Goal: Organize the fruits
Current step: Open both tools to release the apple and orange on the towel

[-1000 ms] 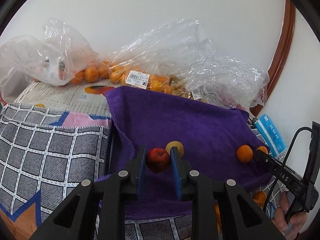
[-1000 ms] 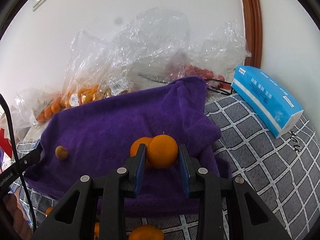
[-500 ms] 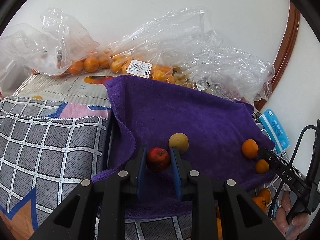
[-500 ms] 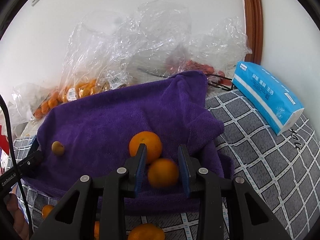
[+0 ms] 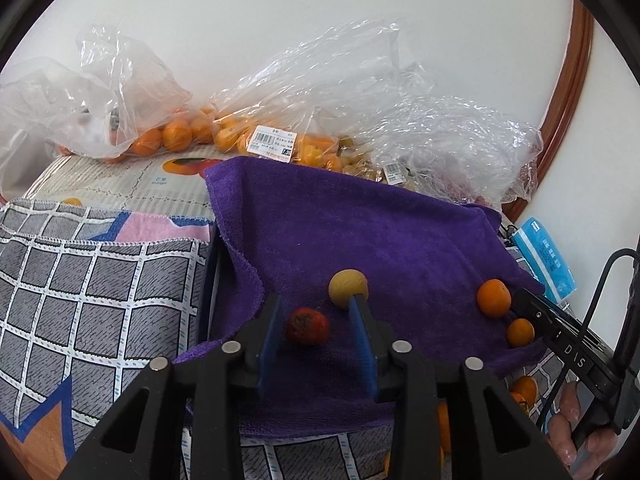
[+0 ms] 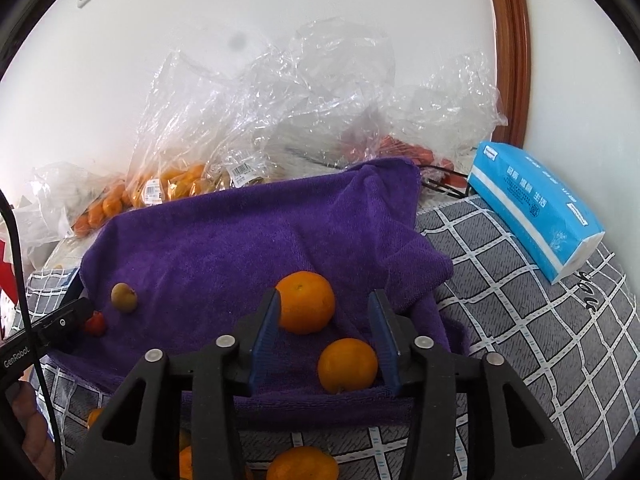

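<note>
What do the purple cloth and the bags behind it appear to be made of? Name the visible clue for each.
Purple cloth: looks like soft terry or microfibre, matte; fuzzy pile and limp folds suggest it.
Bags: apparently thin clear plastic film, glossy; crinkles, glare and oranges showing through.

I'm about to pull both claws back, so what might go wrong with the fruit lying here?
The apple lies loose between the open left claw fingers; a sideways drift may nudge it. The small orange sits near the towel front edge inside the open right claw and may roll off.
</note>
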A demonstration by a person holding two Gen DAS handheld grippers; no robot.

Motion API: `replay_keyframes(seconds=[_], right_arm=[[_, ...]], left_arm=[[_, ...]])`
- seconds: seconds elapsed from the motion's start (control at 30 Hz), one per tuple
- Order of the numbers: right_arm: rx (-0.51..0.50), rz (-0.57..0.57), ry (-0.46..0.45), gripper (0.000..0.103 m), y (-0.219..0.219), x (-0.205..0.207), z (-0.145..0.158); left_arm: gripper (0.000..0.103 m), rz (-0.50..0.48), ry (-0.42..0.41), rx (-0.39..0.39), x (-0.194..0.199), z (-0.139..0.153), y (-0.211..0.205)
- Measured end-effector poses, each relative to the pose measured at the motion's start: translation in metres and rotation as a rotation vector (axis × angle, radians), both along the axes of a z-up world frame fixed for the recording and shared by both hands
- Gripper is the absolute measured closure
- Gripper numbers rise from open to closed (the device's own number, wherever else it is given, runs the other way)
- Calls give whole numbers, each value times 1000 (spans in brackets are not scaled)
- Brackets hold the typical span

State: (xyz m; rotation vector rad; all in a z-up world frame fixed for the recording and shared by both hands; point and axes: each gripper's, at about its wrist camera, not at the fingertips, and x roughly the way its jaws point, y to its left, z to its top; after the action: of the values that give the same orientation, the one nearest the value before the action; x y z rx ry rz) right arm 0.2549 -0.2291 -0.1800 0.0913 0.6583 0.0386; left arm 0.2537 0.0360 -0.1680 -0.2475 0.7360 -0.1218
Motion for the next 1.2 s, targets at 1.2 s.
replay_keyframes(seconds=[1.2], right_arm=[[-5, -1, -97, 52, -2, -38, 33]], left_arm=[[64, -20, -121, 38, -21, 19, -11]])
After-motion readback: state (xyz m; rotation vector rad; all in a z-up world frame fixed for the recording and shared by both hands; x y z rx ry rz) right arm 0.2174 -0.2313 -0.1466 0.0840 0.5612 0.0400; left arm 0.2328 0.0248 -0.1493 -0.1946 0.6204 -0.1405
